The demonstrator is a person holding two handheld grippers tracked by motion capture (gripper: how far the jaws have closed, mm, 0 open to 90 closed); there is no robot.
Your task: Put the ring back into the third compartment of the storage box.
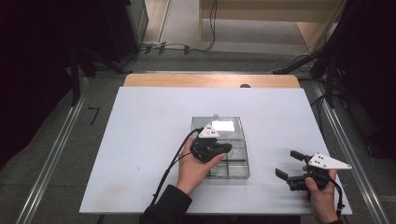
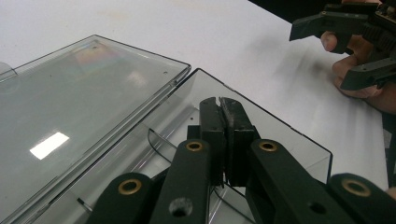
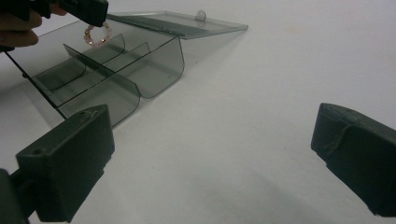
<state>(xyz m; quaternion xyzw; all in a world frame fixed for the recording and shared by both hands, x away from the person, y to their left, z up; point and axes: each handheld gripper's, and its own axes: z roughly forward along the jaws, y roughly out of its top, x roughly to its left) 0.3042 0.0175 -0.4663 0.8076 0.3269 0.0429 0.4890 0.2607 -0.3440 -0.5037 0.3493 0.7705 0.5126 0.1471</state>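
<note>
**Bracelet hangs over the box, straight below my left claw**

My left claw sits over the clear box, jaws pinched together. In the right gripper view a small beaded bracelet dangles just under that claw, so I judge the jaws are clamped on it; in the left gripper view the jaws meet tight and the bracelet itself is hidden behind them. The bracelet hangs above the far end of the box, over the curved compartments, apart from the floor of the box as far as I can tell.

The box lies with its long side running away from me, its dividers crossing it. Its lid lies open and flat on the table, beyond the box and joined to it at the far edge.

What matters next is straight down: the compartment lies directly beneath the bracelet, so I judge a short drop and release will do it.

My right claw waits on the table to the right, well apart from the box, jaws spread wide and holding nothing. The left is plainly the nearer one.
</note>
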